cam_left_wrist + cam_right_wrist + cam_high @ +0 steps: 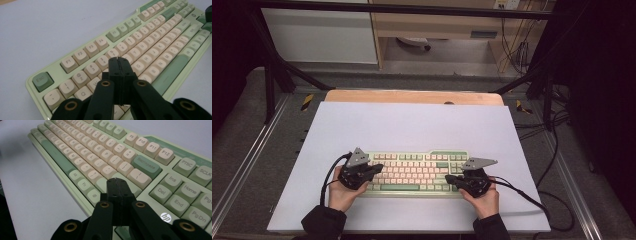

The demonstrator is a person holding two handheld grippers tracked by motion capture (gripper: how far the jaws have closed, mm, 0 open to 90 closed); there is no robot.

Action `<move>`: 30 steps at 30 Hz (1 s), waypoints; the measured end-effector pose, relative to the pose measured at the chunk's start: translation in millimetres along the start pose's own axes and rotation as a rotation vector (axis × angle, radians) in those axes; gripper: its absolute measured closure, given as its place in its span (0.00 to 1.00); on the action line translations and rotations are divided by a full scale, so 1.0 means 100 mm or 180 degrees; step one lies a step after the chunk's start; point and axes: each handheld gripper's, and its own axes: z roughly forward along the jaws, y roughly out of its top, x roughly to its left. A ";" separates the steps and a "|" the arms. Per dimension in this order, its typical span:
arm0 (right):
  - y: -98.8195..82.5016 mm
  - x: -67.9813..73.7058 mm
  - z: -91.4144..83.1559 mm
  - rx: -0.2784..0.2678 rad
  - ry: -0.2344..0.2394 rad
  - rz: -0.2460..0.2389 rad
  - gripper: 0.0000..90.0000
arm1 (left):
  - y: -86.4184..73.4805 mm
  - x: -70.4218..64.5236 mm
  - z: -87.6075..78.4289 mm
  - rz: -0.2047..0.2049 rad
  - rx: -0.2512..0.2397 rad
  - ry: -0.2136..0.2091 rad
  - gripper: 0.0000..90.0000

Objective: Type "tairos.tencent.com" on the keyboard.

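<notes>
Keyboard (414, 172) is the thing I work on: a pale green one with cream keys, lying flat on the white mat (412, 125), near the mat's front edge and about midway between its left and right edges. Its long side runs parallel to that front edge.

My left gripper (119, 60) is over the left end of the keyboard, and its jaws are pressed together with nothing between them. In the left gripper view the closed tip stands above the upper letter row, close to the number keys (97, 65); I cannot tell if it touches a key. My right gripper (115, 180) is over the right end, also closed and empty, with its tip near the Backspace key (146, 166) and the key under it.

I judge that I am at the step of pressing keys with the closed tips, like typing with two fingers. The next move needs a short, straight push down on one single key, without catching the neighbour key.
</notes>
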 end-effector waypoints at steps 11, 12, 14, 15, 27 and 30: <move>-0.02 -0.01 0.00 -0.0007 0.0011 -0.0004 1.00 | 0.10 -0.02 0.15 -0.0023 0.0008 0.0026 1.00; -0.02 -0.01 0.00 -0.0007 0.0011 -0.0004 1.00 | 0.10 -0.02 0.17 -0.0027 0.0007 0.0029 1.00; -0.02 -0.01 0.00 0.0000 0.0014 -0.0001 1.00 | 0.10 -0.02 0.20 -0.0043 0.0012 0.0029 1.00; -0.02 -0.01 0.00 0.0009 0.0013 -0.0003 1.00 | 0.10 -0.02 0.21 -0.0035 0.0016 0.0033 1.00; -0.03 -0.01 0.00 0.0005 0.0022 -0.0009 1.00 | 0.04 -0.05 0.33 0.0001 0.0098 0.0027 1.00; -0.02 -0.01 -0.01 0.0005 0.0027 -0.0005 1.00 | 0.03 -0.06 0.36 0.0003 0.0127 0.0028 1.00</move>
